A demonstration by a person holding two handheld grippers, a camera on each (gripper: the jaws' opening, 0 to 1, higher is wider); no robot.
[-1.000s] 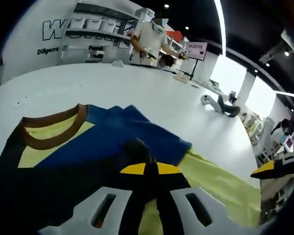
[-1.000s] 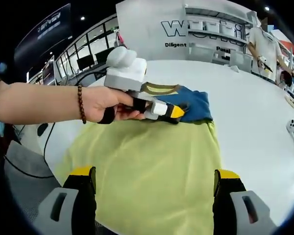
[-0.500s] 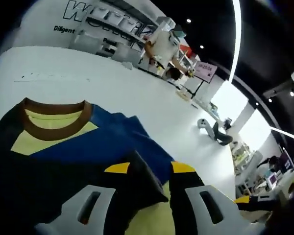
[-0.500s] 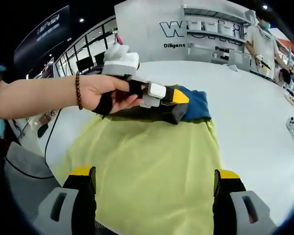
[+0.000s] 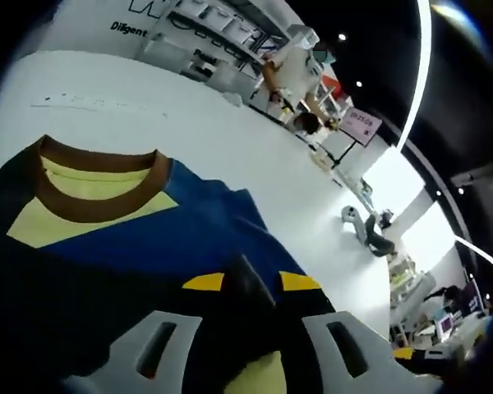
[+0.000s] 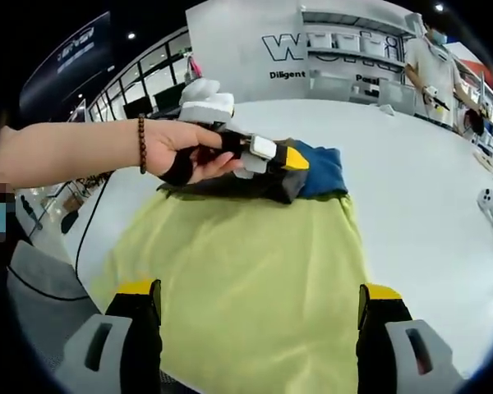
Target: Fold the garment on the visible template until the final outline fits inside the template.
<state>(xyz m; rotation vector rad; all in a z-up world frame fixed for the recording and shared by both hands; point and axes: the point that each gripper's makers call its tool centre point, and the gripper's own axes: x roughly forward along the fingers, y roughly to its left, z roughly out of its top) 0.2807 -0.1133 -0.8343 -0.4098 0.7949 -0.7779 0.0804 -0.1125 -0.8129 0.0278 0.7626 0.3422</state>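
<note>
Left gripper view: the left tongs (image 5: 245, 289) are clamped on a dark fold of the garment (image 5: 172, 238), which lies on the white bench (image 5: 148, 115). The brown collar (image 5: 99, 176) sits beyond the tongs, ringing a yellow-green inner panel. Far across the bench from the garment, a person (image 5: 292, 70) stands at shelving. A grey device (image 5: 370, 230) rests on the bench well apart from the garment.

Right gripper view: the right tongs (image 6: 259, 316) are spread wide apart, holding nothing, over the yellow-green template (image 6: 246, 279). The garment is bunched at the template's far edge, partly hidden by a hand (image 6: 185, 152) holding the left tongs on the cloth.
</note>
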